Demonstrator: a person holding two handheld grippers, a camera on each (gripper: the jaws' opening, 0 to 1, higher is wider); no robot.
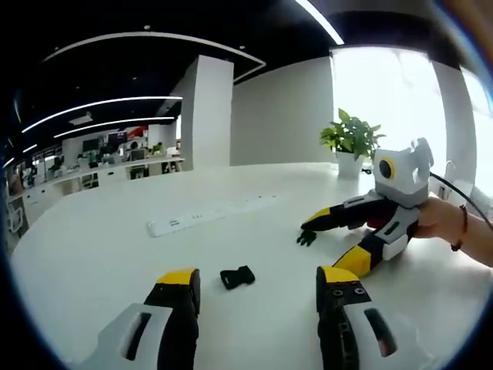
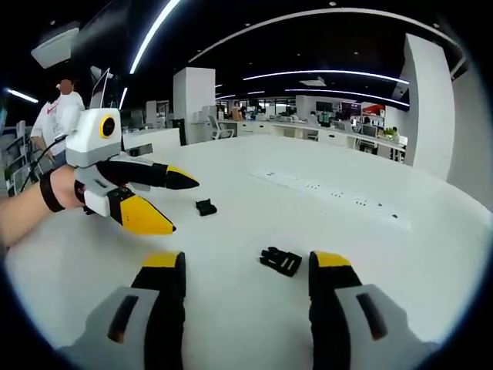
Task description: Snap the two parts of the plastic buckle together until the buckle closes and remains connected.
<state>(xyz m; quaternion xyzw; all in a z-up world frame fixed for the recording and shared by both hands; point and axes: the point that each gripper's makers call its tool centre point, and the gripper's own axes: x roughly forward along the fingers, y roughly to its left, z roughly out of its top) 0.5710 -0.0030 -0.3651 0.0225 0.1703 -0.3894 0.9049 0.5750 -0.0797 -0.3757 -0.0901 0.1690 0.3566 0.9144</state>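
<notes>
White table [image 1: 92, 254], two separate buckle halves [image 1: 237, 277], both grippers [image 1: 258, 289] agape, empty.

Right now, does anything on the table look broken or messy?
Nothing looks broken or spilled. The buckle is just apart: one piece lies before the left gripper, the pronged piece before the right gripper. Both grippers are open.

I'm working in an open-plan office: rows of desks [image 2: 339, 137] with monitors, ceiling light strips [image 1: 100, 104], potted plant [image 1: 351, 139].
</notes>
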